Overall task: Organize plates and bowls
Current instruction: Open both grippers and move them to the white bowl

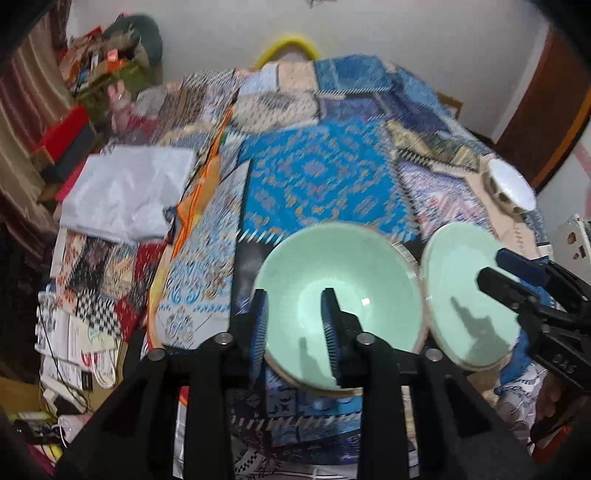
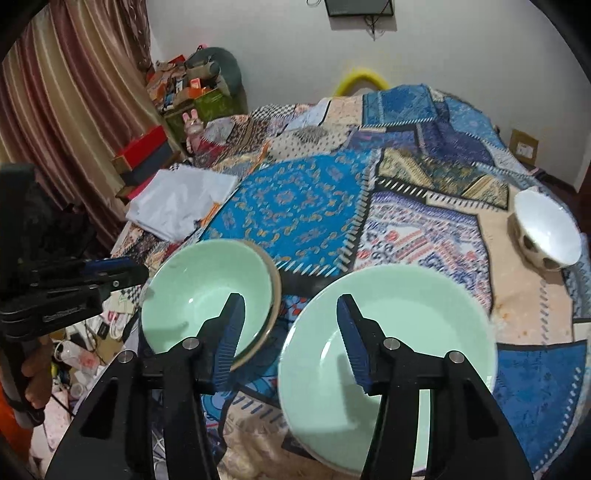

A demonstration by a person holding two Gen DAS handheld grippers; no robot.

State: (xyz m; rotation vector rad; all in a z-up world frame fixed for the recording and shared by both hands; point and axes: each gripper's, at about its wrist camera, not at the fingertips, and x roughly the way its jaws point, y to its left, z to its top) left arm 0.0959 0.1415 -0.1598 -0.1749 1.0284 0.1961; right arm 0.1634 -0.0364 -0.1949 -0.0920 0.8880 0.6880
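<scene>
Wall-mounted dark frame [image 2: 360,8], right view only.

You have a patchwork quilt [image 2: 306,206] spread over the bed, its bright blue panel in the middle. Take that panel as your mark: a crumpled white sheet [image 2: 181,206] lies just left of it at the bed's edge. Further left and behind, a red box [image 2: 142,147] sits before the striped curtain [image 2: 74,96]. A heap of boxes and clutter [image 2: 195,88] fills the corner beyond. A yellow hoop [image 2: 360,79] shows behind the quilt's far edge, against the white wall [image 2: 277,44].
</scene>
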